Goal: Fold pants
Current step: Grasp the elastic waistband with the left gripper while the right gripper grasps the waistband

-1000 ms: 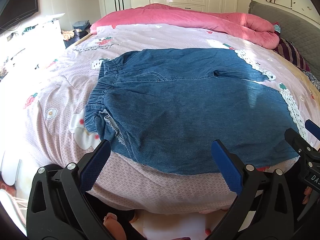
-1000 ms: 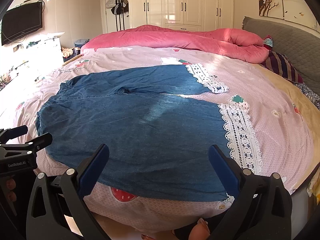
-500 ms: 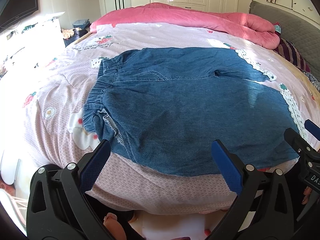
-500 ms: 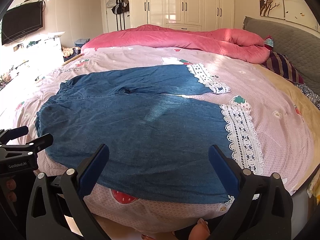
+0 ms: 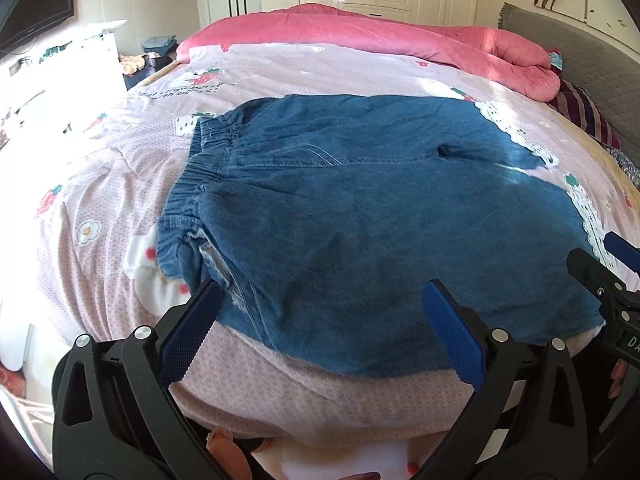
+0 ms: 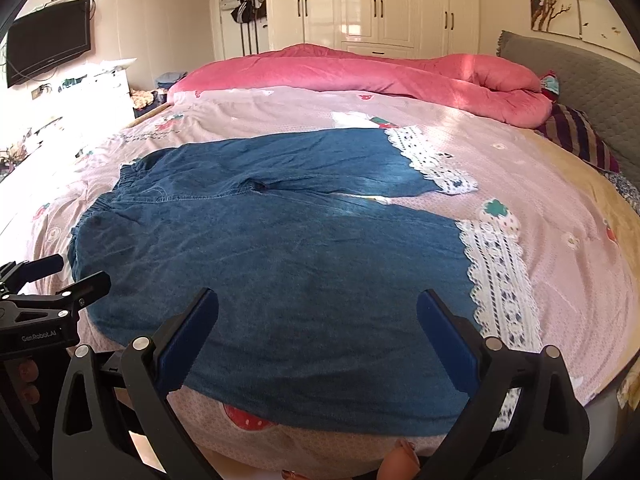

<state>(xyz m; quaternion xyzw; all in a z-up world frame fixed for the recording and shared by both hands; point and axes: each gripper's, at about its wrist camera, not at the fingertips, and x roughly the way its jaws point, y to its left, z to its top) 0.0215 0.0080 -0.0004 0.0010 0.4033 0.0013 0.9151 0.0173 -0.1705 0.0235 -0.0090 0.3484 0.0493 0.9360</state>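
Blue denim pants [image 5: 360, 220] with white lace hems [image 6: 500, 272] lie spread flat on the pink bed, waistband [image 5: 188, 196] to the left, legs to the right; they also show in the right wrist view [image 6: 280, 260]. My left gripper [image 5: 320, 328] is open and empty just above the near edge of the pants, close to the waistband corner. My right gripper [image 6: 318, 332] is open and empty above the near leg's edge, left of the lace hem. Each gripper shows at the edge of the other's view.
The pink printed bedsheet [image 5: 280, 392] hangs over the near bed edge. A rolled pink duvet [image 6: 360, 76] lies along the far side. A grey headboard [image 6: 592, 84] and striped pillow [image 6: 576, 136] are at right. A TV [image 6: 48, 52] and wardrobe [image 6: 380, 4] stand behind.
Both grippers have crept slightly forward over the near edge of the pants. The jaws stay open and the pants have not moved.
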